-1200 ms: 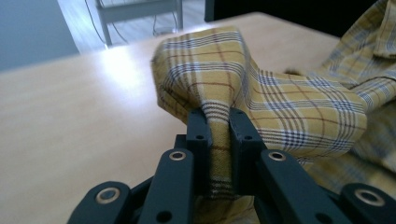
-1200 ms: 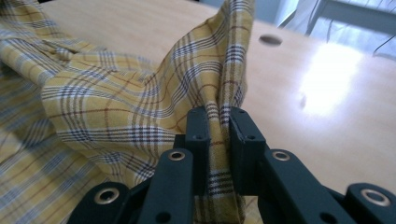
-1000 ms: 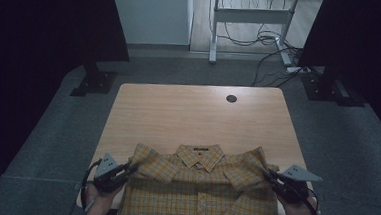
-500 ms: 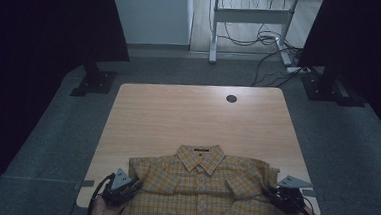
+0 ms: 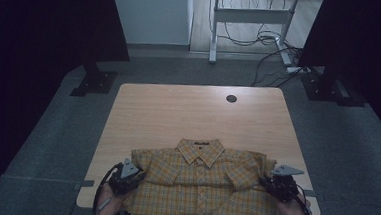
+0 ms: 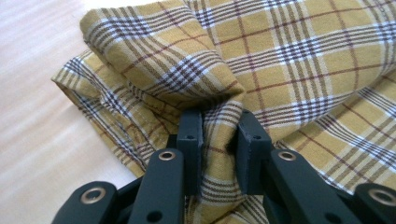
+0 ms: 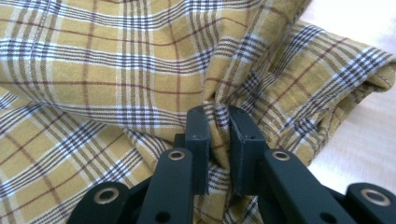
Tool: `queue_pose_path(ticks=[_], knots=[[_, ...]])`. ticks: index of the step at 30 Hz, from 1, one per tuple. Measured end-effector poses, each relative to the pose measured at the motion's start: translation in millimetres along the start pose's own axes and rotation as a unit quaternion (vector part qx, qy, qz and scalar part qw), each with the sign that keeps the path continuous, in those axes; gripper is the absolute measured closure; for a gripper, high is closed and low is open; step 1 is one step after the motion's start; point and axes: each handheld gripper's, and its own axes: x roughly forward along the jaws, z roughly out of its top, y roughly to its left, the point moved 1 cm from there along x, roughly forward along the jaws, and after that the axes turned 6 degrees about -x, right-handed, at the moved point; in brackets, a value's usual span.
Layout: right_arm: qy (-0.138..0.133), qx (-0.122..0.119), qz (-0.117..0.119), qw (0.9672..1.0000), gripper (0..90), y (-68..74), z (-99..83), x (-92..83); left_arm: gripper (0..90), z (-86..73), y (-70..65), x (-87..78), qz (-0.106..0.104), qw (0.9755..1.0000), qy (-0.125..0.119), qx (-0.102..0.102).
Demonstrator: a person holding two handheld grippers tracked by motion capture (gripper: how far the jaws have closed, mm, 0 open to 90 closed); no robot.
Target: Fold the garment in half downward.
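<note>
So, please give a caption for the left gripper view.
Left hand-held gripper pinching a fold of the yellow plaid shirt on the wooden table.

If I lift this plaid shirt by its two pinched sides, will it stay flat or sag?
The shirt will probably sag in the middle: the cloth already bunches at each hand-held gripper. It looks light, and unlikely to slip.

Wooden table [image 5: 178,112], grey carpet [image 5: 51,144], desk [image 5: 249,16] behind, perhaps cables [image 5: 263,39].
</note>
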Motion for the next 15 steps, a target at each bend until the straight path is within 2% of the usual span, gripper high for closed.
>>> queue_pose_path(ticks=[4,10,15], knots=[[-0.001,0.005,-0.005,1.0,79.3,-8.5,10.7,11.5,74.8,12.4,11.2,12.9,0.01,0.9999,0.006,-0.001],[-0.001,0.015,-0.009,0.9998,79.4,-21.5,25.4,27.0,74.9,31.2,31.7,34.0,0.012,0.9997,0.009,-0.022],[-0.003,0.02,-0.011,0.9997,79.3,-31.8,34.7,37.1,75.0,44.8,42.7,48.5,0.016,0.9993,0.013,-0.03]])
